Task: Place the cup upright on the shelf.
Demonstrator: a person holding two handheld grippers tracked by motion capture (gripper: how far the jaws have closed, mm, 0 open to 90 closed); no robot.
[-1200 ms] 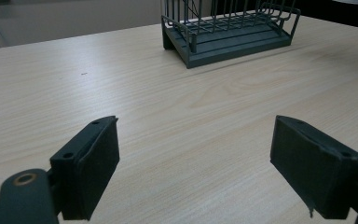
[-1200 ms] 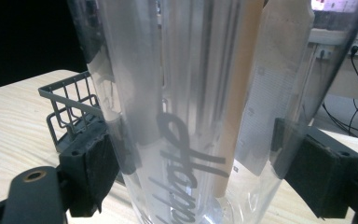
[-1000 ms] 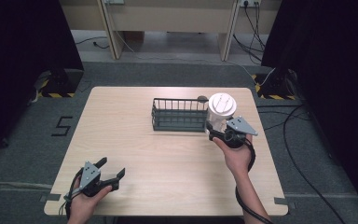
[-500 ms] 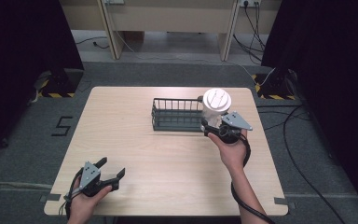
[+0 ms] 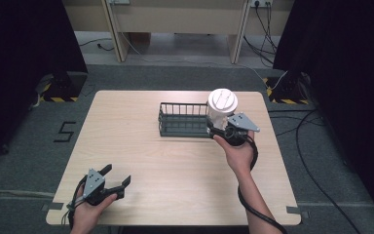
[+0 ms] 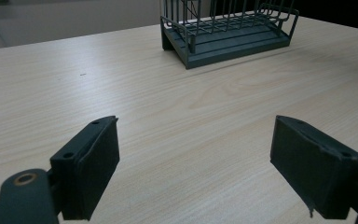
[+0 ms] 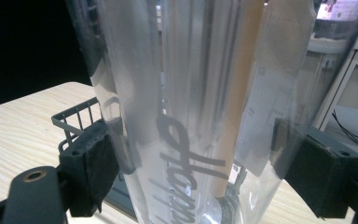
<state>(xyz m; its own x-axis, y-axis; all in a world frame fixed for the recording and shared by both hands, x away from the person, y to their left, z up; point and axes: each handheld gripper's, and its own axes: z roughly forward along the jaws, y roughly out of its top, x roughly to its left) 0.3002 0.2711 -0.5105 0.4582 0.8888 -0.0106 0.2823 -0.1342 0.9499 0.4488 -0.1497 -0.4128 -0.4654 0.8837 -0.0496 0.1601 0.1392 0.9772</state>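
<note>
The cup [image 5: 221,108] is a tall clear plastic one with a white ribbed lid, and through its wall [image 7: 200,107] I can see dark script lettering on the side and a pale brown strip running up inside it. It is upright, held off the table at the right end of the rack [image 5: 182,119], its lid level with or above the rack's top rail. The right gripper [image 5: 222,129] has it clamped low on the body, one black pad pressed to each side, the jaws spread only as wide as the cup. The person's right hand [image 5: 238,153] grips the handle from below, cable trailing back along the forearm.

The rack is a dark wire basket with upright bars and a solid base, standing on the far half of the pale wooden table [image 5: 146,161].

Well apart, at the near left corner, the left gripper [image 5: 113,179] rests on the tabletop with its jaws wide apart and nothing between them, pointing toward the rack [image 6: 226,28].
</note>
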